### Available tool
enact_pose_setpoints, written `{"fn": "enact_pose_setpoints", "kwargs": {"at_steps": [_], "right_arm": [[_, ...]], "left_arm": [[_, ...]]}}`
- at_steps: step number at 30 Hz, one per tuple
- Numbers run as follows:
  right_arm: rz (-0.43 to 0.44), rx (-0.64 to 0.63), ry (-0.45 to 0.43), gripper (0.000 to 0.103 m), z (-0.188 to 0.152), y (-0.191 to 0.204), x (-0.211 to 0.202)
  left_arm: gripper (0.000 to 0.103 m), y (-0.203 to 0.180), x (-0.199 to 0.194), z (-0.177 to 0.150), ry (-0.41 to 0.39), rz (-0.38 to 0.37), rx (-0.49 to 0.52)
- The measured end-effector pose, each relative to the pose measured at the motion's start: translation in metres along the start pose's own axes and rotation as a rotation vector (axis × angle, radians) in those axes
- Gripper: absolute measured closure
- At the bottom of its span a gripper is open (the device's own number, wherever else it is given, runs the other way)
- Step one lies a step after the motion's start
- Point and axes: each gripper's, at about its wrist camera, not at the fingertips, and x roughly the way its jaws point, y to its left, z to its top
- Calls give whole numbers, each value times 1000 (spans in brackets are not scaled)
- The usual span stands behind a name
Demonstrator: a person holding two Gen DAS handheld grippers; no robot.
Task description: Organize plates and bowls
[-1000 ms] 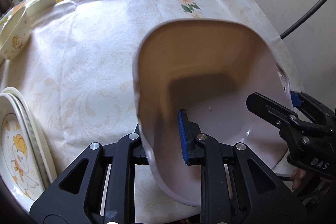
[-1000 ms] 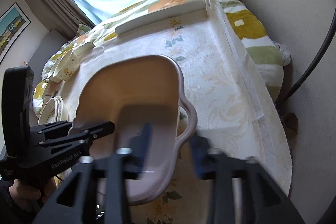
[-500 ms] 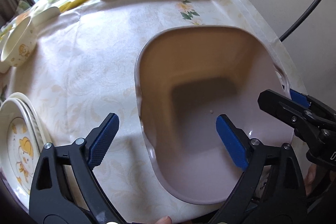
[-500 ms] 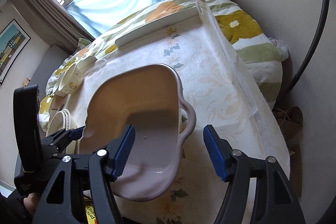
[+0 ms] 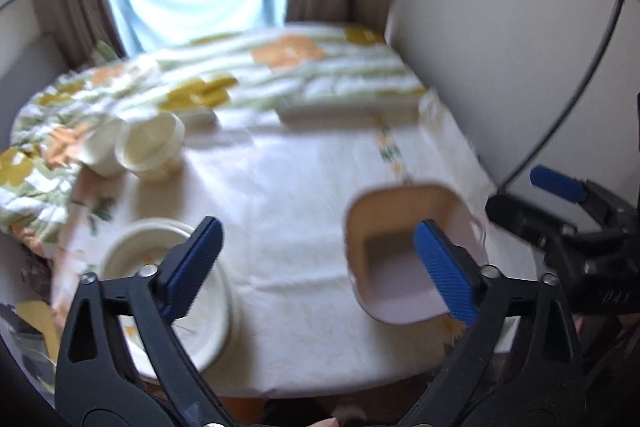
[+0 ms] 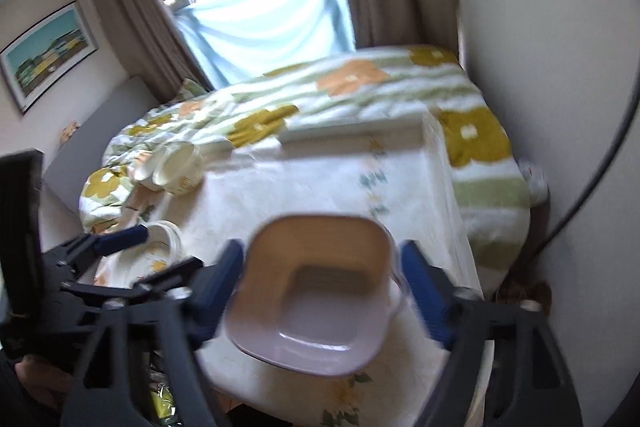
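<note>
Both tongs are wide open and hold nothing. The left tongs (image 5: 320, 267) have just been opening, and no dish sits between their blue pads (image 5: 444, 267). The right tongs (image 6: 320, 291) have just been opening too. In the right wrist view the pink basin (image 6: 316, 307) shows in the gap between them, but the pads do not touch it, and it rests on the counter (image 5: 288, 195).

The pink basin (image 5: 396, 267) is my landmark. It sits on the near side of the counter, close to the wall, and it looks empty inside. I think the step of setting the basin down is done.

The stack of plates (image 5: 188, 291) lies well to the left of the basin, near the counter's front edge. The plates (image 6: 156, 251) look piled one on another already. Two cream bowls (image 5: 148, 147) lie farther back and to the left of the basin, tipped on their sides and just beside each other, by the flowered blanket (image 5: 280, 75). A long white tray (image 6: 352, 135) lies straight behind the basin at the far edge.

So I think most of the work is still left. The bowls are not stood up or stacked, and nothing is in the basin yet. The pictures are blurry, so small things are hard to tell.
</note>
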Motion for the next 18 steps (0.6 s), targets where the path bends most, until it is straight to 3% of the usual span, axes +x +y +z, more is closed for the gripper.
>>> {"fn": "enact_pose_setpoints", "kwargs": {"at_steps": [2,5,9,11,18], "right_arm": [[53,-39,-42,0,15,17,-7],[89,-120,-44,0,35,45,-5],[112,-152,-11,0,59,78,12],[113,-154,-12,0,71,90,23],[120,-159,123,0,107,129,97]], "left_arm": [[0,16,-23,10,-53,57,-26],[0,43,-35,22,-72,114,-47],[0,84,-38,31,-47,192,-78],[0,107,-35,34,-32,201,-105],[0,193,6,49,82,212,-220]]}}
